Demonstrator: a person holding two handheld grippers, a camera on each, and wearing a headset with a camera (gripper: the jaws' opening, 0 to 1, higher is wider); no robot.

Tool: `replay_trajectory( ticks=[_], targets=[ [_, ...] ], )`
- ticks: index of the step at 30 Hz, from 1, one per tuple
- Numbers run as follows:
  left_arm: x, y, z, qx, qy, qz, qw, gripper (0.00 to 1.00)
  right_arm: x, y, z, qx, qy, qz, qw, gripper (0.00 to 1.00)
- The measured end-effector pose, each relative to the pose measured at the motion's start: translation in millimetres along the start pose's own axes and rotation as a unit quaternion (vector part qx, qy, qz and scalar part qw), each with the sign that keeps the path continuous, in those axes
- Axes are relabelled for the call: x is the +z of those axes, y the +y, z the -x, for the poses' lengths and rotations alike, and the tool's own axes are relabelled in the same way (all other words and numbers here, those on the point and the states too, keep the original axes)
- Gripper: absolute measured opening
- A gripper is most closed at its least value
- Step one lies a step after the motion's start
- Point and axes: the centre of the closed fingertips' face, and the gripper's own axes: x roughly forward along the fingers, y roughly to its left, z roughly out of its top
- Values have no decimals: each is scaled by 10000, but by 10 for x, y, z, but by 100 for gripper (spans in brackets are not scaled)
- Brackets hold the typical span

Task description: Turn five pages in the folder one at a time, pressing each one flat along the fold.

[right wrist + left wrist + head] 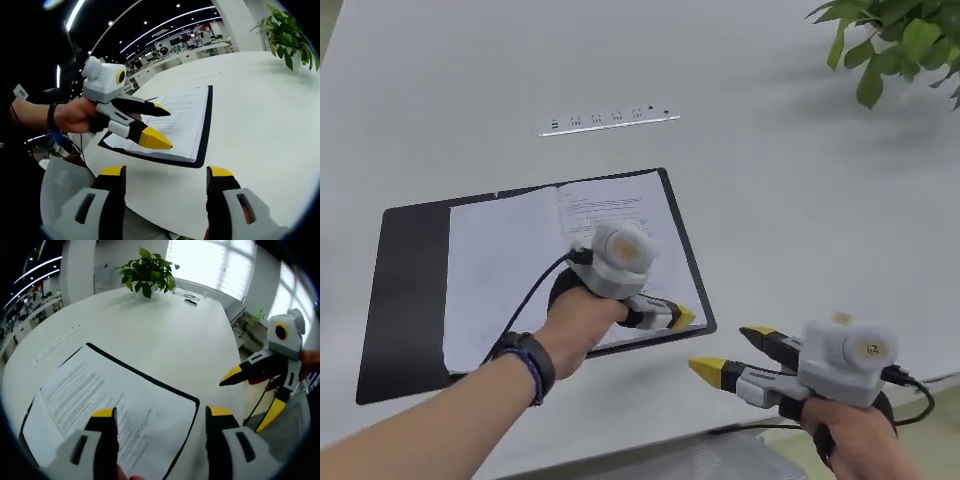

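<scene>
Left gripper (670, 312): logged jaws apart with nothing between them, over the near right corner of the folder (405, 290).

Found folder open and flat, left of centre in the head view, black cover showing round the sheets. Noted fold (560, 215) running far to near, slightly slanted. Logged blank sheet (500, 270) left of it and printed page (620, 210) right of it. Took the printed page's free edge to lie along the folder's right side, parallel to the fold. Judged a turn would need that edge lifted and carried leftward across the fold.

In the left gripper view, saw own jaws straddling the near right part of the printed page (125, 410). Could not tell contact with the paper.

Placed right gripper (730, 350) off the folder, to the right and nearer, by the near edge of the table (790, 200). Logged its jaws likewise apart and empty, tips aimed left toward that same corner.

Judged left gripper much the nearer to the free edge, so likelier to take the lift. Judged no page in hand yet.

Further out: recorded socket strip (610, 121) beyond the folder's far edge and potted plant (895, 45) at far right.
</scene>
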Motion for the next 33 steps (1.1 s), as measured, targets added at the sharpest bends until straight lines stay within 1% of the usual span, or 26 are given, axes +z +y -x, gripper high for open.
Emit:
replay_trajectory(
  ticks=[3, 8, 9, 11, 13, 14, 16, 18, 19, 21, 24, 27, 29, 33],
  targets=[
    [0, 5, -86, 66, -3, -74, 10000, 71, 13, -11, 10, 55, 16, -12, 10000, 63],
    [-23, 30, -196, 198, 22, 4, 9998, 73, 28, -69, 30, 54, 12, -67, 10000, 63],
    [-46, 47, -214, 262, 71, -46, 9996, 73, 28, -75, 31, 53, 16, -72, 10000, 63],
    [-92, 56, -230, 291, 163, -132, 9994, 73, 27, -88, 30, 52, 22, -85, 9999, 63],
    [-176, 69, -252, 305, 297, -299, 9986, 72, 26, -95, 28, 45, 32, -91, 9999, 63],
    [-173, 71, -250, 300, 218, -333, 9988, 72, 26, -98, 23, 47, 39, -101, 9999, 63],
    [-176, 91, -228, 261, 159, -333, 9990, 70, 24, -92, 16, 54, 57, -108, 9999, 62],
    [-176, 112, -226, 256, 157, -431, 9986, 68, 19, -84, 6, 66, 70, -110, 9999, 62],
    [-174, 117, -226, 245, 150, -424, 9987, 67, 12, -80, 1, 72, 90, -115, 9999, 62],
    [-164, 131, -222, 229, 135, -394, 9989, 66, 4, -74, -14, 75, 127, -91, 9999, 62],
    [-145, 160, -203, 176, 85, -261, 9995, 64, 24, -56, -33, 108, 124, -74, 9998, 62],
    [-136, 247, -168, 177, 70, -77, 9998, 56, 70, -63, -56, 110, 104, -54, 9999, 61],
    [-147, 284, -156, 192, 46, 38, 9998, 52, 102, -78, -75, 118, 85, -46, 9999, 60],
    [-192, 306, -129, 275, 2, -61, 9996, 45, 163, -121, -125, 148, 4, -127, 9998, 58]
  ],
)
